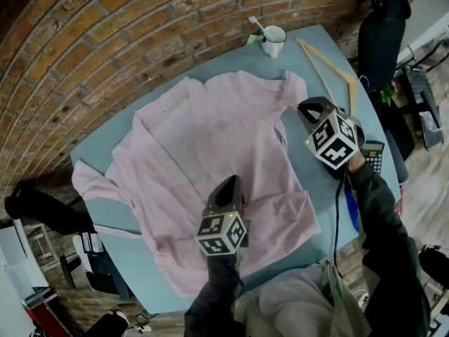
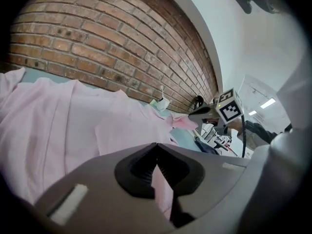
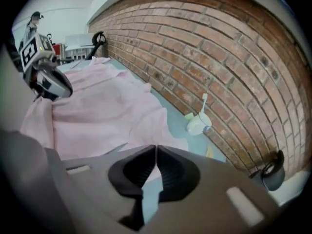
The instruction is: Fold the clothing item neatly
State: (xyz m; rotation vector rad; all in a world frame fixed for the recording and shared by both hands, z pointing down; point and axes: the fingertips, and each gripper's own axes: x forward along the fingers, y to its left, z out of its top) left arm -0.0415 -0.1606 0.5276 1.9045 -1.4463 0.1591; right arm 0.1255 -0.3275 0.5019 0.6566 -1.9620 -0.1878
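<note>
A pink shirt (image 1: 210,139) lies spread across the blue-grey table (image 1: 231,55), one sleeve hanging off the left edge. My left gripper (image 1: 228,183) sits over the shirt's lower front, shut, with a fold of pink cloth pinched in its jaws (image 2: 156,147). My right gripper (image 1: 303,107) is raised at the shirt's right side near the collar, shut on the shirt's edge. In the right gripper view the pink cloth (image 3: 107,111) runs up into the closed jaws (image 3: 156,147). The left gripper view shows the right gripper (image 2: 195,115) with pink cloth at its tip.
A white mug (image 1: 273,41) with a spoon stands at the table's far edge near the brick wall. A wooden hanger (image 1: 330,65) lies along the right side. A dark chair (image 1: 382,27) stands beyond the right corner. The person's sleeves reach in from the bottom.
</note>
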